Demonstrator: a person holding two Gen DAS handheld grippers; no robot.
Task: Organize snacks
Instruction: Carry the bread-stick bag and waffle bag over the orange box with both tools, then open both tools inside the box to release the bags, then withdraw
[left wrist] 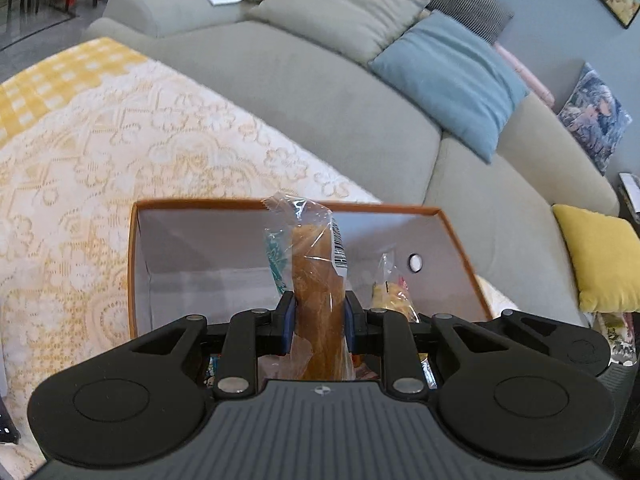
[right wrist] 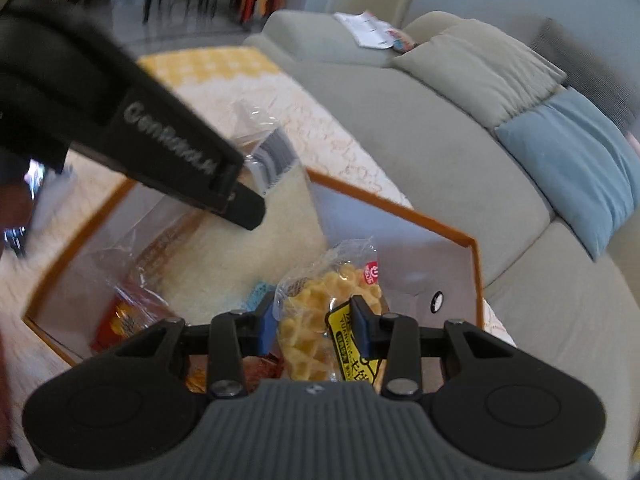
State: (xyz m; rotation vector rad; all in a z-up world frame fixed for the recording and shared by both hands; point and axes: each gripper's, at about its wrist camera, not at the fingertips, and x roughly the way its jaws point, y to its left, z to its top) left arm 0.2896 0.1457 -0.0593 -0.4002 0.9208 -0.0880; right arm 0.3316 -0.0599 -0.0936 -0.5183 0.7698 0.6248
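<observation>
An orange-rimmed box [left wrist: 136, 264] with a white inside stands on a lace cloth. My left gripper [left wrist: 319, 312] is shut on a clear-wrapped bread slice [left wrist: 316, 280], held upright above the box with its brown crust facing the camera. In the right wrist view the same bread slice [right wrist: 256, 232] shows its pale face under the left gripper's black finger [right wrist: 240, 206]. My right gripper [right wrist: 316, 320] is shut on a waffle packet [right wrist: 316, 300] with a yellow label, over the near right part of the box [right wrist: 476, 264]. The waffle packet [left wrist: 394, 292] also shows in the left wrist view.
A red snack packet [right wrist: 120, 320] and other wrappers lie in the box's near left corner. The yellow and white lace cloth [left wrist: 100, 160] covers the table. A grey sofa [left wrist: 320, 92] with blue [left wrist: 452, 76] and yellow [left wrist: 600, 256] cushions runs close behind the box.
</observation>
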